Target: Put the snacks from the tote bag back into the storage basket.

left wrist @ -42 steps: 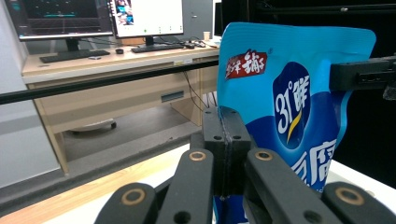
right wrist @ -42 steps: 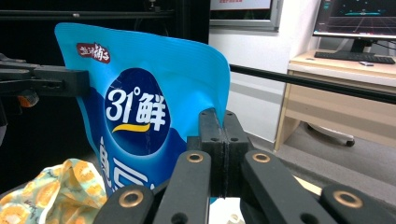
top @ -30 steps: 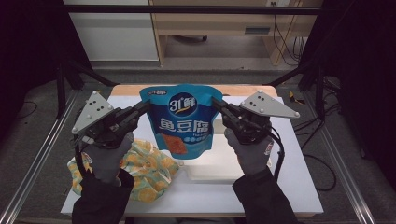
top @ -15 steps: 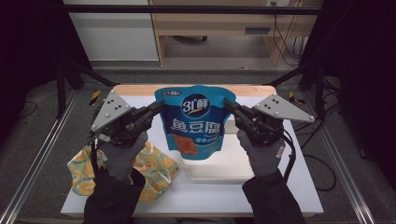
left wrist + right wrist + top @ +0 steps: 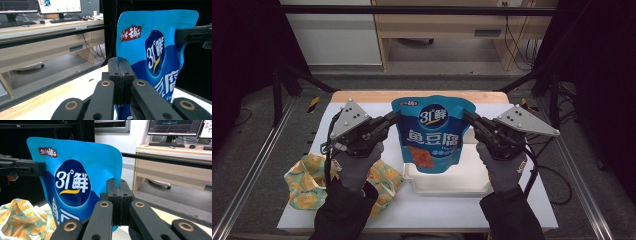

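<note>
Behind the blue pouch [image 5: 432, 134], the white tray [image 5: 452, 181] lies partly hidden.

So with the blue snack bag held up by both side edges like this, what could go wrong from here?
1. Each hand-held gripper, left and right, pinches only a thin side edge of the blue snack bag; the slick film might slip out.
2. If the hands drift apart, the bag could stretch or tear at the pinched edges.
3. Lowered carelessly, the bag may miss the white tray or catch the patterned cloth bag beside it.

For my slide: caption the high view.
Both grippers, left and right, hold a blue snack pouch upright above a white tray.
</note>
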A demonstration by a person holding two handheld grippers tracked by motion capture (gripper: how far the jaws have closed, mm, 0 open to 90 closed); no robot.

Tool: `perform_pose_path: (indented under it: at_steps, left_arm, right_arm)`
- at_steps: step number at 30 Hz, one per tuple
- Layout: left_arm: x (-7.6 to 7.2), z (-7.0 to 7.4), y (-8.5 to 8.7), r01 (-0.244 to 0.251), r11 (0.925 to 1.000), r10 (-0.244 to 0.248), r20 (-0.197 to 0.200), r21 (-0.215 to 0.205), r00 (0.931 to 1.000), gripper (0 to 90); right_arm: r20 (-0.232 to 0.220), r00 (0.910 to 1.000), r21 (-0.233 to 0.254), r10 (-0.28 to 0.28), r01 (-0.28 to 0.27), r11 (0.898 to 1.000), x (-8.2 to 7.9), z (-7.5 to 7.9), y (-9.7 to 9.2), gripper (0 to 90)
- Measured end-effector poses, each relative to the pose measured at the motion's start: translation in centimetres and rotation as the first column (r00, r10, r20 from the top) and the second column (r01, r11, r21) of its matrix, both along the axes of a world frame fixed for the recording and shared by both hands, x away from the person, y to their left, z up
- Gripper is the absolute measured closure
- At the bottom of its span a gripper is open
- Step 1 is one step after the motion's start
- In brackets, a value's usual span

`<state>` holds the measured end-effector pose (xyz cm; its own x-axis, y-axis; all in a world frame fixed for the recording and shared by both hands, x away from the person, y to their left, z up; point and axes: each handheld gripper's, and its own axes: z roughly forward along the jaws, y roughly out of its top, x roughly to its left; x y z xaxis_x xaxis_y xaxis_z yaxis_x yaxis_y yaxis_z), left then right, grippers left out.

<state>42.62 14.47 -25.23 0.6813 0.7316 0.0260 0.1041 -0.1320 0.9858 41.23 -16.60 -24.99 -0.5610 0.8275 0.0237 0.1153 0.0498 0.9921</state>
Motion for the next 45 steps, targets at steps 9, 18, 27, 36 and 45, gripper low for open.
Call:
perform_pose_path:
  at_steps: [9, 18, 27, 36, 45]
  left_arm:
    - [0.5, -0.9, -1.0, 0.017, 0.9998, -0.017, -0.008, 0.001, 0.9998, 90.0]
    - [1.1, -2.0, -1.7, 0.030, 0.9993, -0.029, -0.028, 0.023, 0.9992, 90.0]
    - [1.7, -3.5, -1.9, 0.029, 0.9985, -0.026, -0.058, 0.046, 0.9979, 90.0]
    - [1.9, -4.7, -1.8, 0.024, 0.9972, -0.018, -0.078, 0.071, 0.9968, 90.0]
    - [2.0, -5.8, -1.5, 0.016, 0.9957, -0.007, -0.101, 0.092, 0.9949, 90.0]
  right_arm:
    - [-0.007, 0.9999, -0.003, -0.014, 0.014, 1.000, -0.1, -0.8, -1.0, 90.0]
    - [-0.022, 0.9994, -0.006, -0.029, 0.029, 1.000, 0.1, -1.8, -1.7, 90.0]
    - [-0.052, 0.9981, -0.008, -0.032, 0.032, 0.999, 0.6, -3.5, -1.8, 90.0]
    - [-0.076, 0.9968, -0.008, -0.026, 0.025, 1.000, 1.0, -5.0, -1.7, 90.0]
    - [-0.096, 0.9953, -0.007, -0.013, 0.012, 1.000, 1.4, -6.5, -1.4, 90.0]
